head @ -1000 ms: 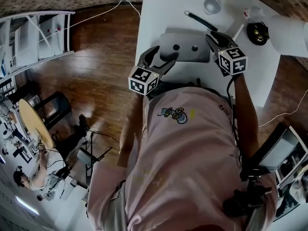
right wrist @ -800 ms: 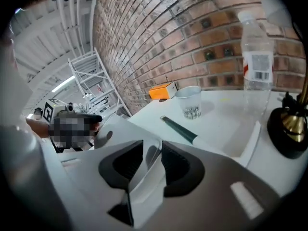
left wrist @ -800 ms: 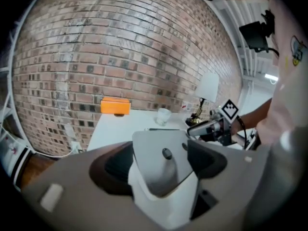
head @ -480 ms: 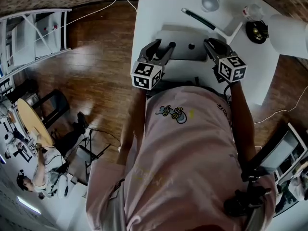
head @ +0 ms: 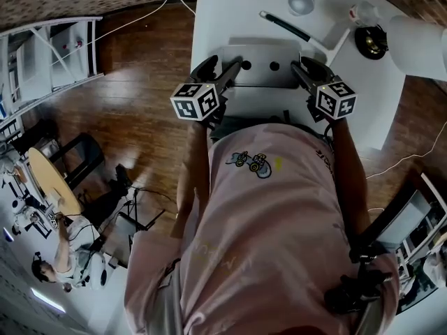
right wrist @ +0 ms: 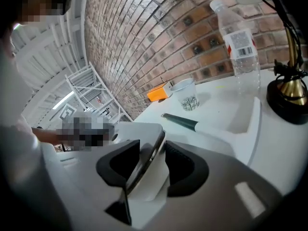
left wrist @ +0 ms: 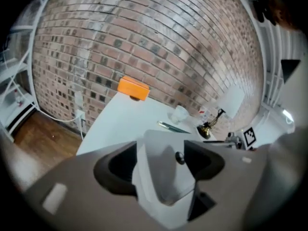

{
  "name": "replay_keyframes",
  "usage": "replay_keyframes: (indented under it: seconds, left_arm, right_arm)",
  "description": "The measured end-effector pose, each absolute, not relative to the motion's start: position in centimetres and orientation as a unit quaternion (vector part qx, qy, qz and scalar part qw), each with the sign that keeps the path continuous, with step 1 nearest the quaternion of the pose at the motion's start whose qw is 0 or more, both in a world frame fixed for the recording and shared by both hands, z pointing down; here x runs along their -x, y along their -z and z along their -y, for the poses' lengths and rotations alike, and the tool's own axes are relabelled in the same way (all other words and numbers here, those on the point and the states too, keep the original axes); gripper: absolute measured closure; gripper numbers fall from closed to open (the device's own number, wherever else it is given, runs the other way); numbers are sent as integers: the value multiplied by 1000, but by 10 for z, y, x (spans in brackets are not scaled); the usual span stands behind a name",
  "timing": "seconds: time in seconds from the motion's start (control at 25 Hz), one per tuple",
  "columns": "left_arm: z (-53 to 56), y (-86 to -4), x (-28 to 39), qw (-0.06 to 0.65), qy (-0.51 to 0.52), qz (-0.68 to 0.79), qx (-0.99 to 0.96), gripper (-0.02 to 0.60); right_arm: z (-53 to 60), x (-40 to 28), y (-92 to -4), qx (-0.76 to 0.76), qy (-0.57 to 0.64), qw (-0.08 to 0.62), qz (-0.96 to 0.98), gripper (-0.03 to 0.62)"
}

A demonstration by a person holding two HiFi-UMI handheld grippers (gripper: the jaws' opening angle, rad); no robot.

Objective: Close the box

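The left claw is spread, jaws just been opening. The box's left end sits between them: flat grey panel with a dark round stud, pads not clearly pressing. The right claw is spread too, just been opening, with the thin lid edge running tilted through the gap. The box lies at the tabletop near edge, about midway along, one claw at each end. It is pale grey, smooth, with rounded corners and two dark studs on top. The tabletop is white and matte. Past the box toward the far edge: dark pen with a white end, lying slantwise, and a clear cup. Toward the far right corner: plastic bottle and a lamp with a black-and-brass base. An orange block sits at the far edge by the brick wall.
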State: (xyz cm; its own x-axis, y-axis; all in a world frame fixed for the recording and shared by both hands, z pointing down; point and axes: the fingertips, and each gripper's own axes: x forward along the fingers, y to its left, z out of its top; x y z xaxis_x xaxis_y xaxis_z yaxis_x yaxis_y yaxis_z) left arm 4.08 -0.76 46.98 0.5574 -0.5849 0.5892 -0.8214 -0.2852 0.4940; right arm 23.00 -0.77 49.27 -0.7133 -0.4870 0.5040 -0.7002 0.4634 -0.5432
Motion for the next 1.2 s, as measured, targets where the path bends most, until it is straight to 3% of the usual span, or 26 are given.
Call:
replay_keyframes:
  seconds: [0.08, 0.24, 0.44, 0.64, 0.72, 0.88, 1.2]
  left_arm:
    - [1, -482, -38, 431, -154, 434, -776, 270]
    - [-4, -491, -44, 424, -179, 430, -776, 375]
    - [15, -451, -30, 262, -222, 488, -802, 379]
    - [24, -467, -59, 137, -332, 399, -843, 379]
    - [22, -481, -64, 123, -363, 376, -844, 397]
    - [16, -488, -69, 120, -365, 357, -851, 517]
    - [8, -484, -80, 101, -330, 332, -878, 532]
  right_arm:
    - [5, -230, -496, -351, -382, 145, 842, 434]
    - [6, -231, -495, -354, -389, 140, 839, 428]
    - [-4, -226, -498, -349, -381, 169, 840, 428]
    - [-6, -227, -495, -347, -386, 164, 839, 428]
    - [-5, -227, -489, -344, -388, 152, 841, 424]
    - [-8, -230, -479, -330, -390, 146, 847, 422]
    - [-20, -230, -481, -305, -406, 154, 848, 422]
